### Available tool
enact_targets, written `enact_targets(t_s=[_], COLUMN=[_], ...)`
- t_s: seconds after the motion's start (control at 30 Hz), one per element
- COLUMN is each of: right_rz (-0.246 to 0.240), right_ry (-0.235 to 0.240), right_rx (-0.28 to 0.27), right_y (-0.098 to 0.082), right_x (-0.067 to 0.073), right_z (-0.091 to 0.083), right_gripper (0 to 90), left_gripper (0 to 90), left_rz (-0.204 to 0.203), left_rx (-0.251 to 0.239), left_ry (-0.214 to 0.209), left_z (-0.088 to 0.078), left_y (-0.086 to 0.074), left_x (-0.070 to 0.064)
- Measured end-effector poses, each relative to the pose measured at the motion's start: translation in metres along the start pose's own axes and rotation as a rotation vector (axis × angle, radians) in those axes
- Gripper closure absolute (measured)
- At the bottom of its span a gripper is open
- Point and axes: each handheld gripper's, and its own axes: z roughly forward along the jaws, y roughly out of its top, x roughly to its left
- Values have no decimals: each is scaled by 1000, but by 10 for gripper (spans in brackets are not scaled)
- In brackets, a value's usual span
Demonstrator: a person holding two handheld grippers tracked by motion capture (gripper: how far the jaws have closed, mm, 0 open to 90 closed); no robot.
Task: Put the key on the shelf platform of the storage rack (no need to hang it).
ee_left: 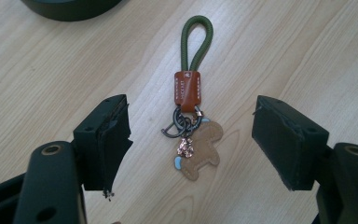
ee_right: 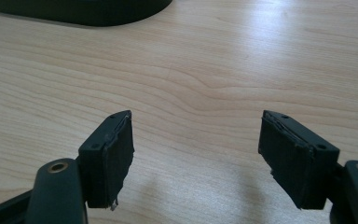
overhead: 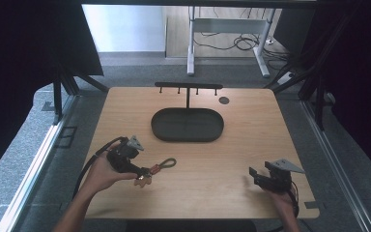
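Keychain lies between open left jaws, ready to be picked up

Keychain (ee_left: 192, 107) rests flat on the wooden table (overhead: 251, 130), on its near left part, with its green cord loop (ee_left: 196, 39) pointing away from the left gripper (ee_left: 191, 140) and its tan, animal-shaped charm (ee_left: 204, 149) nearest to it. An orange leather tab (ee_left: 187, 89) joins the loop to a cluster of dark metal rings (ee_left: 182, 123). The left gripper's jaws are released and stand wide to either side of the charm, with the pads touching nothing. In the high view the left gripper (overhead: 142, 175) sits just beside the near end of the keychain (overhead: 157, 169). The right gripper (overhead: 252, 173) hovers over bare wood at the near right, well apart from the keychain, and its jaws are also released and empty.

Farther back stands a dark oval tray (overhead: 187, 124) with a hook bar (overhead: 188, 86) rising behind it, which is probably where the keychain is meant to hang.

The step in hand looks like the pickup. To do it well, the left gripper should move forward so the pads bracket the orange tab or the ring cluster rather than the loose charm, which would swing and slip. Keeping the jaws low and level with the table would help them catch the thin leather. Gripping at the tab also leaves the green loop free and open for threading over a hook afterwards.
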Motion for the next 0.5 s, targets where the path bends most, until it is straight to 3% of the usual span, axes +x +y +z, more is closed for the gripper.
enact_targets(t_s=[0.13,0.47,0.5], right_rz=[-6,-3,-3], right_ry=[-1,-4,-4], right_rx=[9,9,10], right_y=[-1,-1,-1], right_x=[1,-1,-1], right_z=[2,3,2], right_gripper=[270,270,271], left_gripper=[281,281,281], left_rz=[29,45,53], left_rx=[47,100,123], left_ry=[-11,-39,-40], left_z=[10,26,30], left_y=[7,16,18], left_x=[-1,-2,-1])
